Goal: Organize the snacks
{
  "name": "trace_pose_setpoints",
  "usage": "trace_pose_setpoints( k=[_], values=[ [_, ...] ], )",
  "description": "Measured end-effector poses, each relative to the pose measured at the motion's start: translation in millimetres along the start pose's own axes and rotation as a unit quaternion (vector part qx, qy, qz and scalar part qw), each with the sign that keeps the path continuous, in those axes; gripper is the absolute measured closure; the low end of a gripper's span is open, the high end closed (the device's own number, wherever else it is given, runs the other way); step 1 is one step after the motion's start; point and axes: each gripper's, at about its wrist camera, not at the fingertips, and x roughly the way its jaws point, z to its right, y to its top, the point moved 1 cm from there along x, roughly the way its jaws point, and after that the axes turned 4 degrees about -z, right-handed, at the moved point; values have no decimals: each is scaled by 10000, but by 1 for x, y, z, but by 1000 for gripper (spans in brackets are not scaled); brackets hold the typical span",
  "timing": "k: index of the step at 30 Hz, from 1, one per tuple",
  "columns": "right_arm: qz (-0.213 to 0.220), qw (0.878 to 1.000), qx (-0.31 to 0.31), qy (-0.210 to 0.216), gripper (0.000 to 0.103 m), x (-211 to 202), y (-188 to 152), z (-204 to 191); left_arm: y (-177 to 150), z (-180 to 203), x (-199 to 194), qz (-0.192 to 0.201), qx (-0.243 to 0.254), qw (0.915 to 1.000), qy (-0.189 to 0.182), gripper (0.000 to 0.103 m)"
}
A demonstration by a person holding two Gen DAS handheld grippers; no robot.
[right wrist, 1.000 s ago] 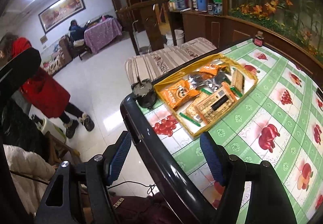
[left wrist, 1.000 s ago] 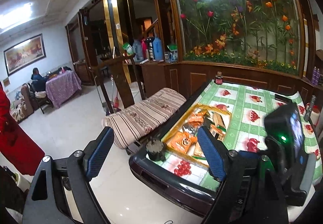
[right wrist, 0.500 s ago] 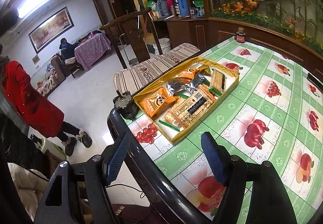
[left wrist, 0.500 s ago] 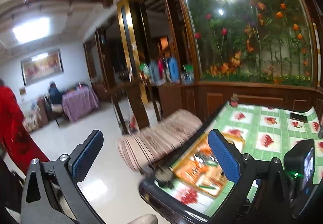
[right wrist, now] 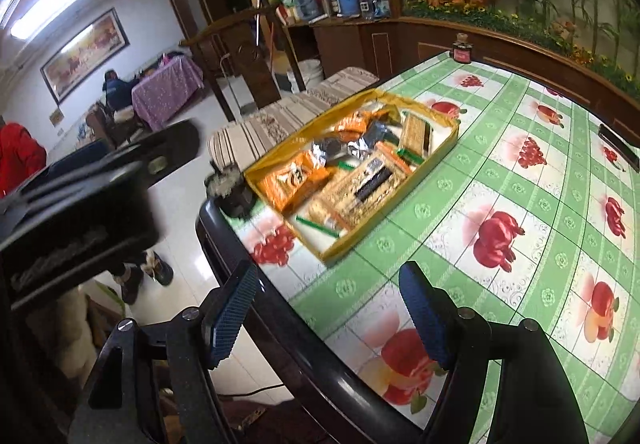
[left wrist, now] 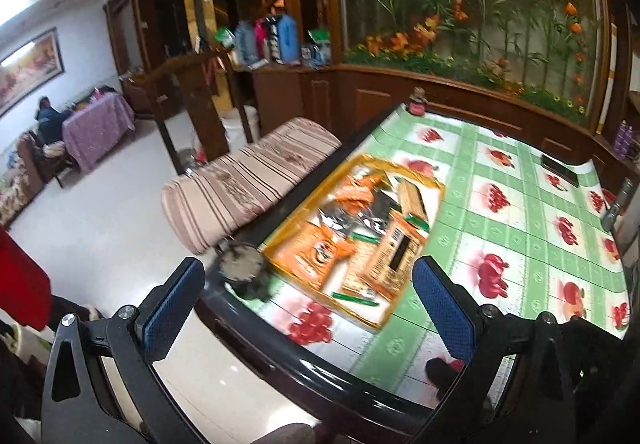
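Lying jumbled inside the shallow yellow cardboard tray [right wrist: 442,146] at frame centre on the green fruit-print worktop [right wrist: 500,180], the orange, silver and tan snack packets [right wrist: 300,180] fit either stage, with both the left hand-held gripper [left wrist: 308,308] and right hand-held gripper [right wrist: 328,314] spread wide and empty.

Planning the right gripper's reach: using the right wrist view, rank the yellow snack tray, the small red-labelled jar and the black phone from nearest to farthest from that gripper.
1. Yellow snack tray: straight ahead of the right gripper, by the table's left edge.
2. Black phone: far right, on the tablecloth.
3. Small red-labelled jar: at the table's far end, by the wooden panelling.
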Motion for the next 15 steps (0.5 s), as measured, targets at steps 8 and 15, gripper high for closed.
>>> trace_pose_setpoints(
  k=[8,15],
  values=[
    [-95,9992,169,-340,28,7,2,1,-2,0,25,-363,136,9991,-197,0],
    [-139,9989,224,-380,28,16,11,-3,4,-6,35,-493,200,9980,-342,0]
  ],
)
